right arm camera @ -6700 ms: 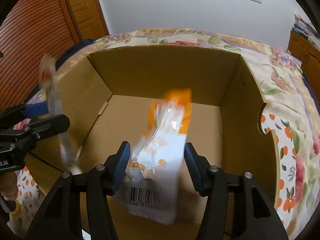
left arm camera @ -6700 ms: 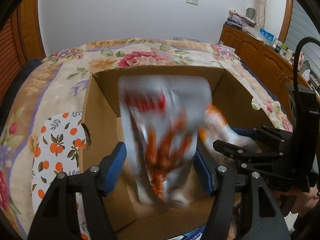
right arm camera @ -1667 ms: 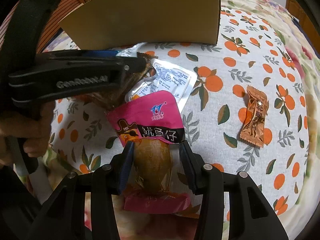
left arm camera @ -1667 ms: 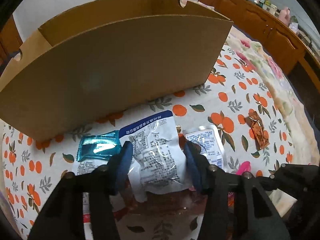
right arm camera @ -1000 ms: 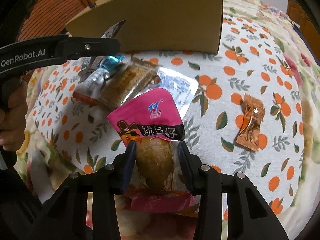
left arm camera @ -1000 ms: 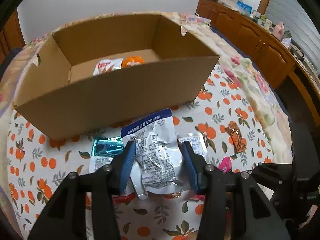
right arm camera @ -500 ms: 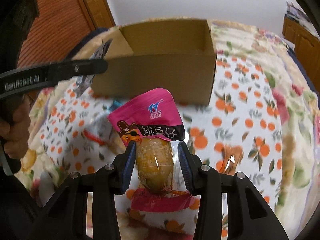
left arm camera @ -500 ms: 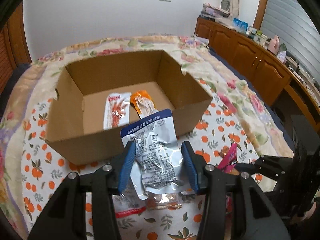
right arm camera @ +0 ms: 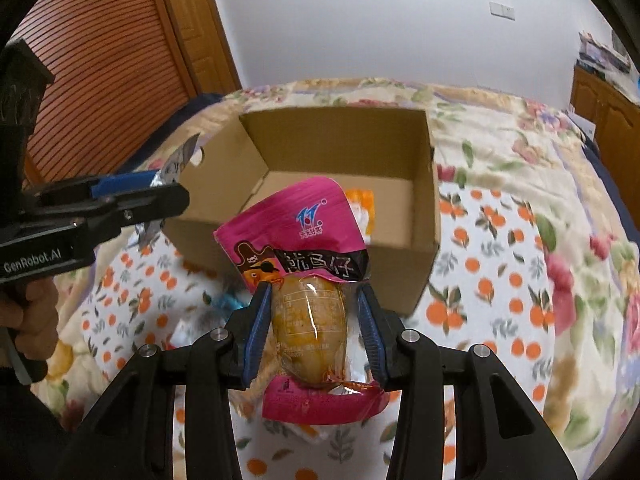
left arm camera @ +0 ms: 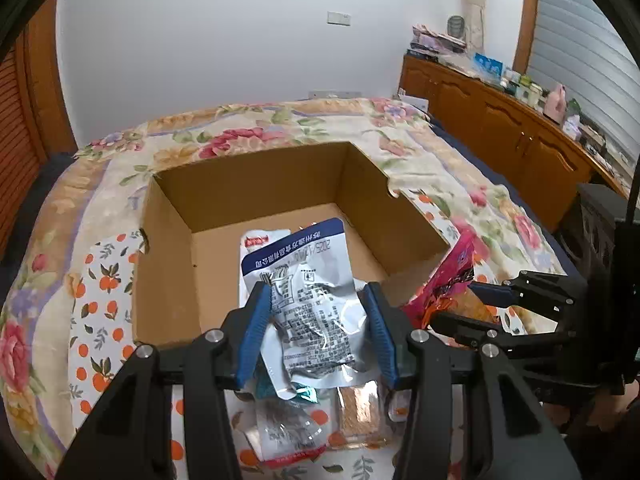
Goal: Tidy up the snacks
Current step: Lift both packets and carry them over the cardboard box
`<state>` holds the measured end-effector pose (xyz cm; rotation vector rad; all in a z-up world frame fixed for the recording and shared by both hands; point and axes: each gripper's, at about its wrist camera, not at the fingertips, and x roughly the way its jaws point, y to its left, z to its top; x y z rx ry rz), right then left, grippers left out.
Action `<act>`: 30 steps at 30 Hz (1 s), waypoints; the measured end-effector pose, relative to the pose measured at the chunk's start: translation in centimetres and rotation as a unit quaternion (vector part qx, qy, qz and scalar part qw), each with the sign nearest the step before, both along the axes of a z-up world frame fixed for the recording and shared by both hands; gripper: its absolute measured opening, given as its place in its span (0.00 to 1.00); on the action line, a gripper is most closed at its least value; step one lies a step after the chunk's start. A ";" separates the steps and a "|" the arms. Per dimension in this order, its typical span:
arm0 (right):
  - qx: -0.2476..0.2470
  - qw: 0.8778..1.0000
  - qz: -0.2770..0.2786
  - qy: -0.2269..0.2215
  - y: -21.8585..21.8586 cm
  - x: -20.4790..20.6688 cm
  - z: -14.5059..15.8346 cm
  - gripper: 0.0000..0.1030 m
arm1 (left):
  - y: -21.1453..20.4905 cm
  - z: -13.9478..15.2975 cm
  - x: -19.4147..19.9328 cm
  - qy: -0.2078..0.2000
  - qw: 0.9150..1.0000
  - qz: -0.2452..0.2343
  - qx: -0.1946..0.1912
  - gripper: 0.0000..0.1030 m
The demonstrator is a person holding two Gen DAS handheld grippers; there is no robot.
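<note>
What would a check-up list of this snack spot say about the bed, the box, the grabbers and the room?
Surface: bedspread with flowers and an orange-print cloth under the box.
Job's things: open cardboard box with a red-and-white packet and an orange packet inside.
Clutter: loose snack packets lie on the cloth in front of the box, among them a teal wrapper.
Grippers: left hand-held gripper shut on a silver packet; right hand-held gripper shut on a pink packet.
Cables: one black cable at the right edge of the left view.
Surroundings: white wall, wooden cabinets with small things on top, slatted wooden door.
</note>
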<state>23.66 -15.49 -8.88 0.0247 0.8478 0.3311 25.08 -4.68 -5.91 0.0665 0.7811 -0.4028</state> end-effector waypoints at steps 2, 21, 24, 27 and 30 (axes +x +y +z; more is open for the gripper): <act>0.002 1.000 0.003 -0.006 0.3 0.6 0.4 0.41 | 0.5 0.1 0.5 -0.002 1.000 0.006 -0.005 0.46; -0.023 0.999 0.022 -0.030 3.3 7.6 2.4 0.41 | 3.0 -0.1 6.5 -0.010 1.000 0.022 -0.003 0.46; -0.031 0.999 0.018 -0.025 3.5 8.9 2.0 0.41 | 3.6 -1.0 7.8 -0.001 1.000 0.030 -0.008 0.46; -0.043 0.999 0.017 -0.022 3.9 10.0 1.3 0.41 | 4.2 -2.1 8.7 0.013 0.999 0.036 -0.014 0.46; -0.048 0.999 0.012 -0.017 3.8 10.7 0.5 0.41 | 4.4 -3.2 9.5 0.025 0.999 0.040 -0.015 0.47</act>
